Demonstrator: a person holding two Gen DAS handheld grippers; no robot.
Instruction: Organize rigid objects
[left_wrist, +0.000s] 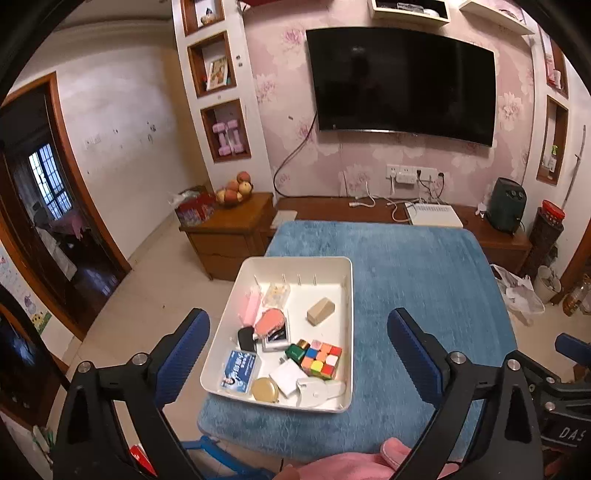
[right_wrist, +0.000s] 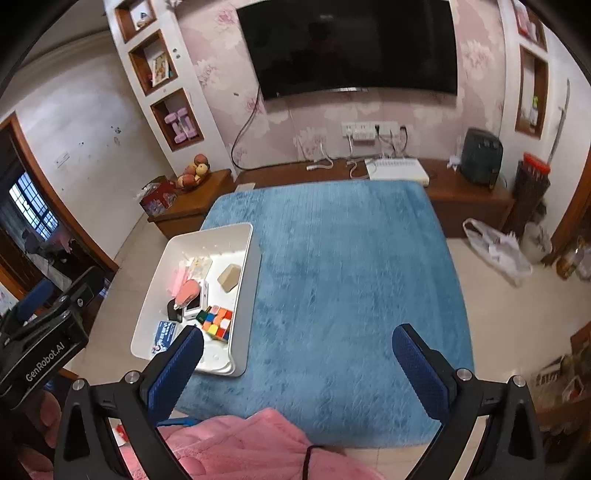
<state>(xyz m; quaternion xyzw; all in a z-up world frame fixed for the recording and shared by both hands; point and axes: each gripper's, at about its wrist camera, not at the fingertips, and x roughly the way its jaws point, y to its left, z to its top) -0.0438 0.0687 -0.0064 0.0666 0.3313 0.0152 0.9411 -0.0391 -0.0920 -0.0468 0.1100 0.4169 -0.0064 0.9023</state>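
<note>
One white tray, about a dozen small items, both grippers held apart above it

A single white tray (left_wrist: 236, 284) sits on the blue plush cover (left_wrist: 424, 280) of the table, at its left edge as both views show it. Everything below is placed relative to that tray.

Counted inside the tray:
- one Rubik's cube (left_wrist: 321, 359), against the right wall near the front
- one tan wooden block (left_wrist: 320, 311), alone in the right rear part
- one pink hairbrush (left_wrist: 269, 322), mid-left
- one green-and-gold small box (left_wrist: 296, 351), touching the cube's left side
- one blue printed card box (left_wrist: 240, 370), front left corner
- one round gold tin (left_wrist: 264, 390), at the front wall
- one white square plug (left_wrist: 286, 376), just right of the tin
- one white tape measure (left_wrist: 314, 391), front right
- one black object (left_wrist: 246, 339) beside the brush; what it is cannot be told
- a few pink and clear pieces at the rear left, too small to count

The left gripper (left_wrist: 295, 354) hangs over the tray's front half, tilted downward; its two blue pads (left_wrist: 192, 332) stand wide apart with nothing between them. A hand (left_wrist: 351, 461) shows beneath it.

The right gripper (right_wrist: 299, 354) hangs to the tray's right, over bare blue cover, also tilted down, its pads wide apart and gripping nothing. A pink fleece sleeve (right_wrist: 240, 443) lies below it
</note>
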